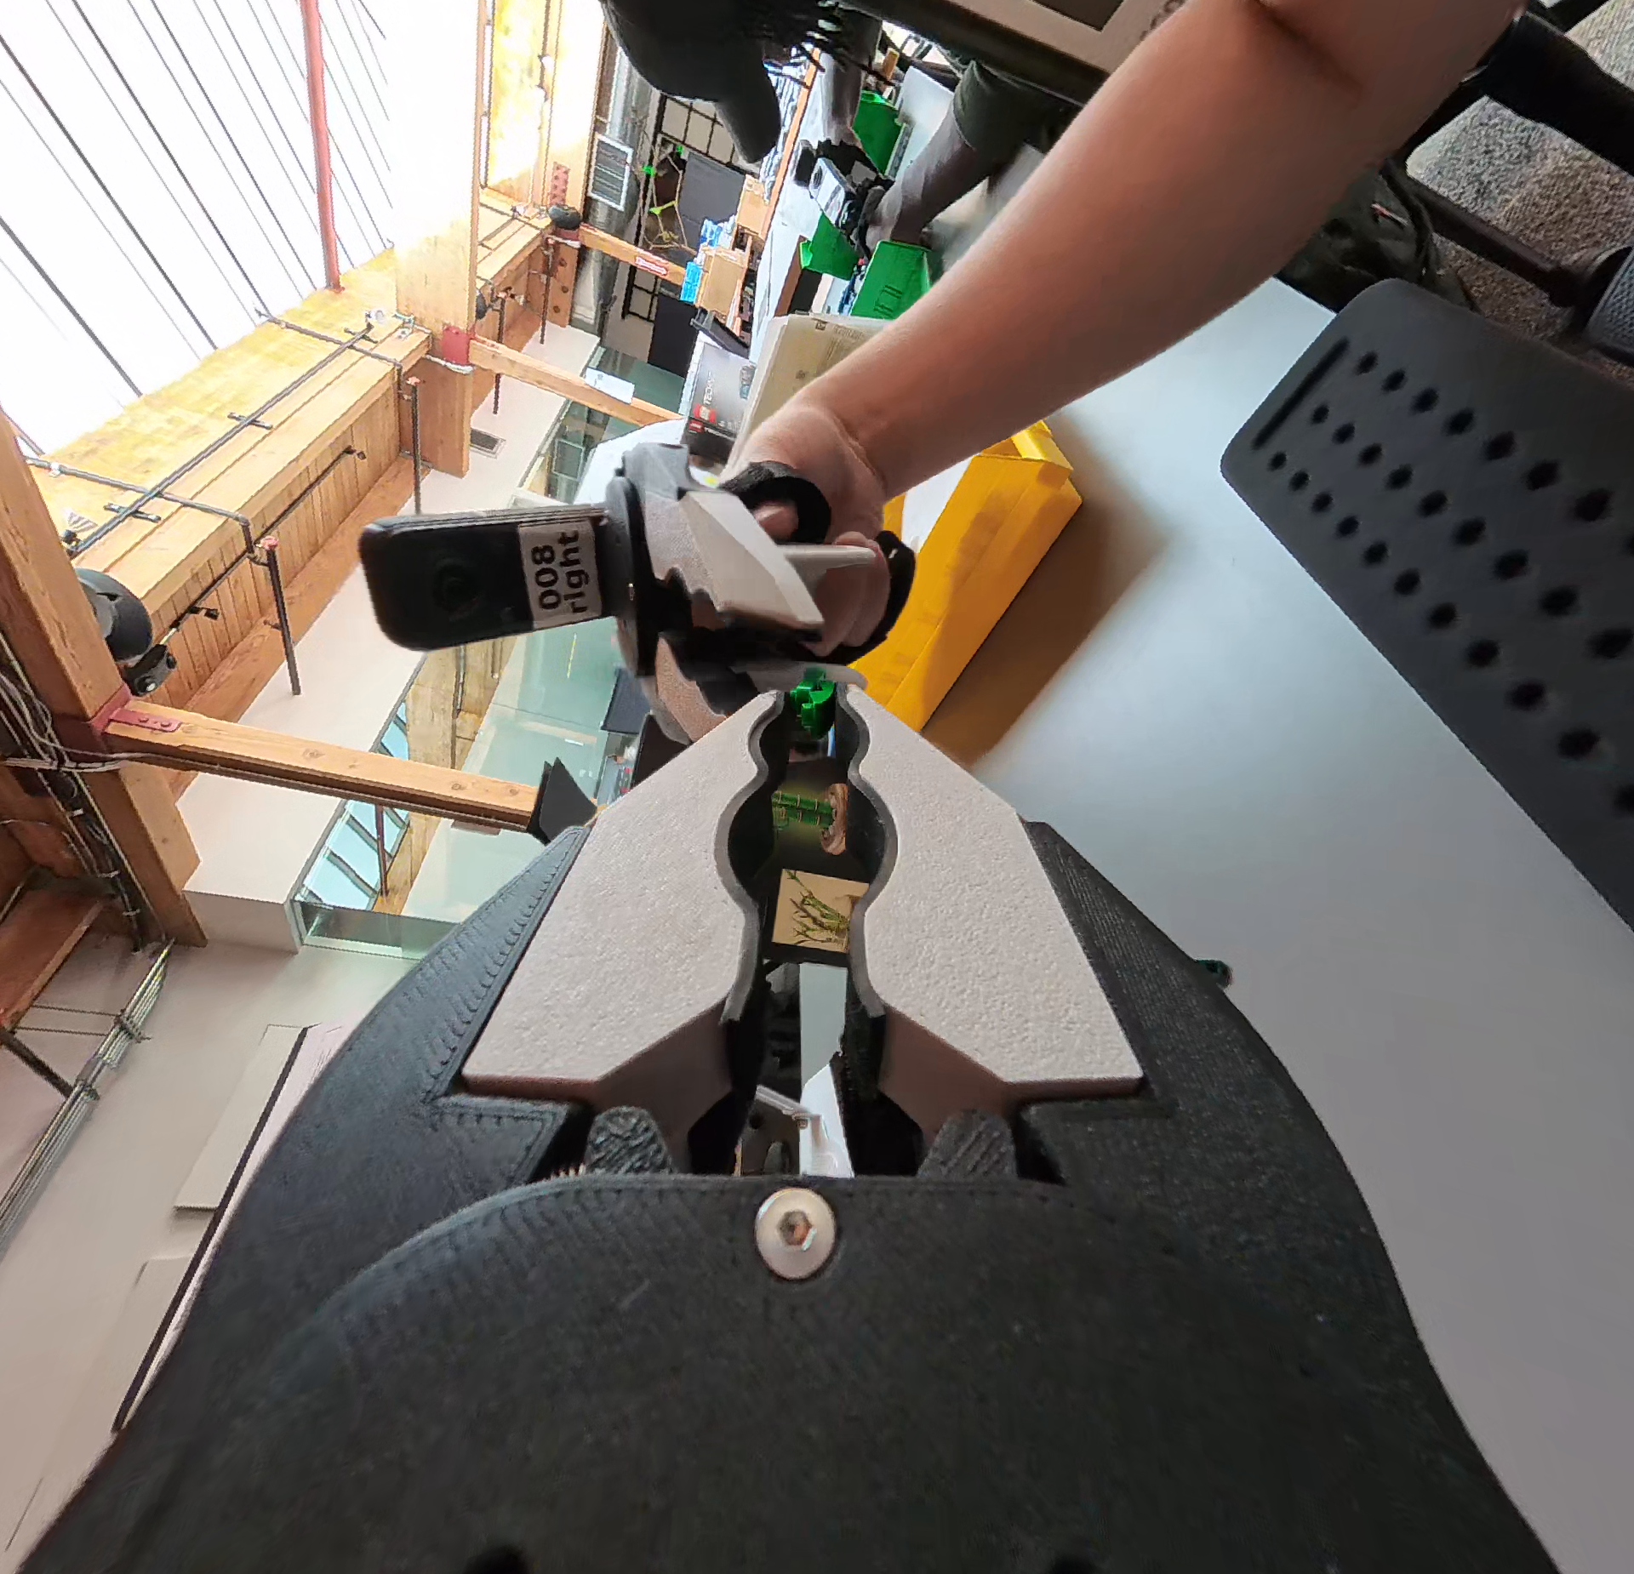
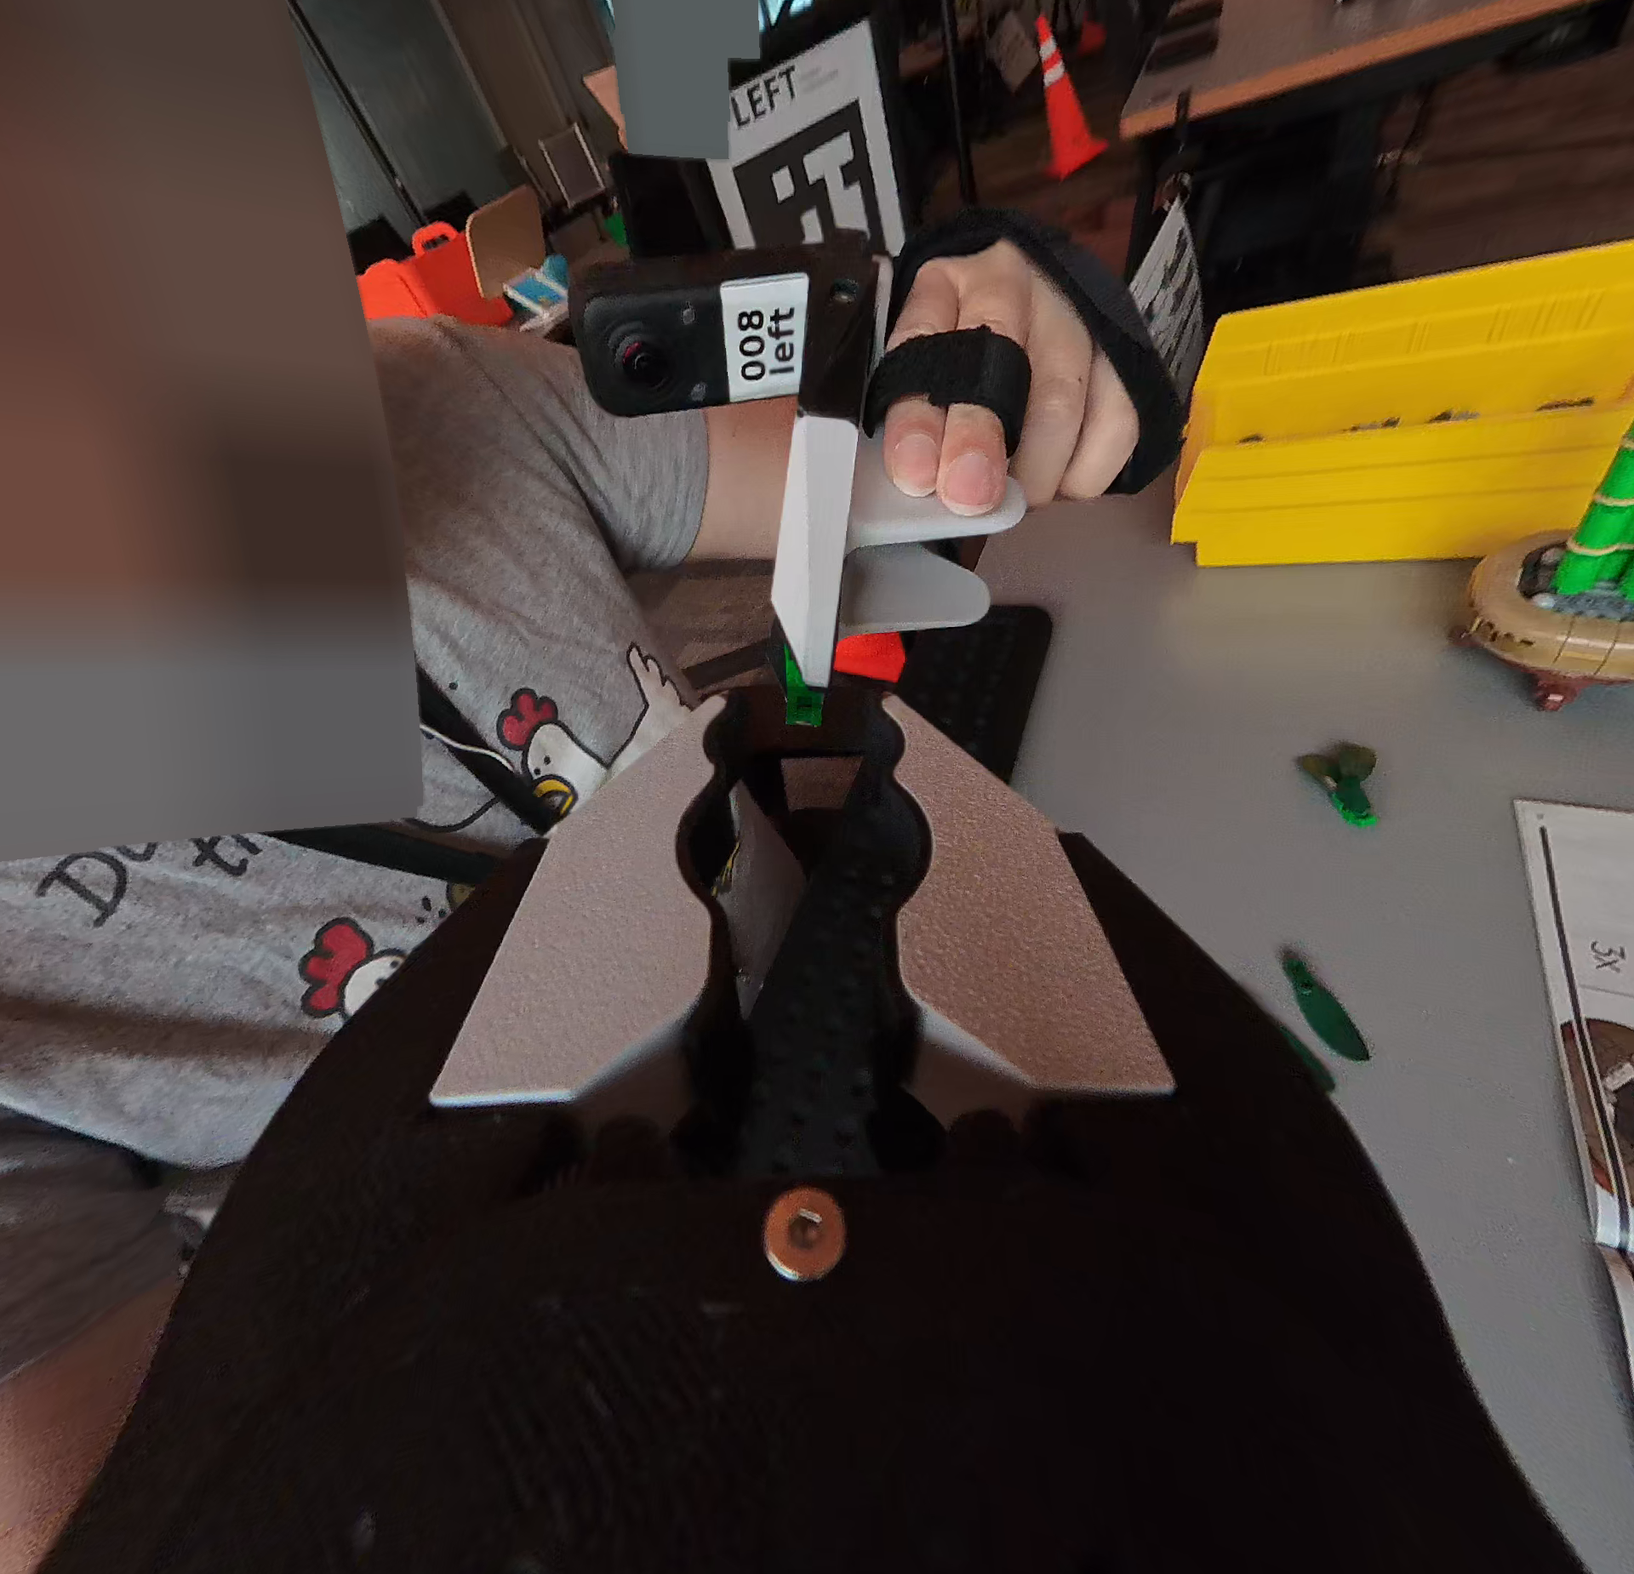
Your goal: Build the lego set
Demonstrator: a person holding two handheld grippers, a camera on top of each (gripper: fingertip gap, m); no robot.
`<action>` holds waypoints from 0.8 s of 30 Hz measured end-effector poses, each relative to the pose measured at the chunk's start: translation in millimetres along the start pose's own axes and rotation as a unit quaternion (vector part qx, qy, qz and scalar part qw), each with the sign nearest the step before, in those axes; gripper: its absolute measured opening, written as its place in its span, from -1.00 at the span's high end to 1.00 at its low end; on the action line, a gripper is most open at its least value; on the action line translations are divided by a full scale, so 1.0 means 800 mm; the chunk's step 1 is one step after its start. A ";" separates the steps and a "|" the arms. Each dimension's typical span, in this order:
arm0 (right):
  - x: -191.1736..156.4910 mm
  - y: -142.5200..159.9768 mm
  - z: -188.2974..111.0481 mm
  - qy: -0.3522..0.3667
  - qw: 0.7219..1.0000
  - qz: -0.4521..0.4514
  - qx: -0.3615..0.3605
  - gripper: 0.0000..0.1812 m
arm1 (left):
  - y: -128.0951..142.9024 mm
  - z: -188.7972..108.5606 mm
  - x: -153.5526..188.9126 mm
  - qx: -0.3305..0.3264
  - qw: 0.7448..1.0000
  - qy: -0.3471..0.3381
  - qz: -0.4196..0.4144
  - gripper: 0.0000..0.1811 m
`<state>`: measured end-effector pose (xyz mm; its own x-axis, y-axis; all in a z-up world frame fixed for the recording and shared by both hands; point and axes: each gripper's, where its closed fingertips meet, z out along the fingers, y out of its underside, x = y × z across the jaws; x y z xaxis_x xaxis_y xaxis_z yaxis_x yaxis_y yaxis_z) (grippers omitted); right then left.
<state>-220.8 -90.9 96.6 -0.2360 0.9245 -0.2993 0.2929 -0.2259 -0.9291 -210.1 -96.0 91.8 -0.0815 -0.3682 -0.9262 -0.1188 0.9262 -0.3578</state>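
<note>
In the left wrist view my left gripper (image 1: 812, 702) is shut on a small bright green lego piece (image 1: 809, 701), held in the air over the table edge. The right gripper (image 1: 827, 670), held in a hand, meets it tip to tip from beyond. In the right wrist view my right gripper (image 2: 803, 718) stands open, its tips either side of the green piece (image 2: 800, 696). That piece hangs from the left gripper (image 2: 806, 678), which comes down from above. A green bamboo lego model (image 2: 1583, 577) in a tan pot stands at the far right.
The grey table (image 2: 1194, 736) carries a yellow bin (image 2: 1415, 435), two loose green leaf pieces (image 2: 1340, 780) (image 2: 1326, 1010) and an instruction booklet (image 2: 1583, 1001). A black perforated chair back (image 1: 1459, 515) is at the table edge. A person in a grey shirt (image 2: 530, 559) sits close on the left. The grippers are tip to tip, or close to it.
</note>
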 end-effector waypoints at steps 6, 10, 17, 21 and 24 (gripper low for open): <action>0.010 -0.011 -0.003 0.031 0.992 -0.005 0.119 0.72 | 0.006 -0.003 -0.006 -0.009 1.000 -0.010 0.003 0.92; 0.008 -0.008 -0.002 0.007 0.989 0.011 0.149 0.81 | 0.007 -0.002 -0.006 -0.010 1.000 -0.009 0.004 0.92; 0.007 -0.005 0.000 -0.001 0.990 0.015 0.142 0.93 | 0.007 -0.001 -0.008 -0.014 1.000 -0.013 0.007 0.92; 0.009 -0.002 -0.001 -0.012 0.991 0.036 0.131 0.93 | 0.009 0.000 -0.006 -0.011 1.000 -0.005 -0.005 0.92; 0.010 0.004 -0.002 -0.013 0.992 0.050 0.112 0.94 | 0.011 0.003 -0.002 -0.012 1.000 0.003 -0.011 0.92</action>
<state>-220.4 -83.3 91.8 -0.2409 0.8864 -0.3953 0.1036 -0.3814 -0.9186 -209.0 -86.8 89.7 -0.0837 -0.3893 -0.9173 -0.1439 0.9156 -0.3755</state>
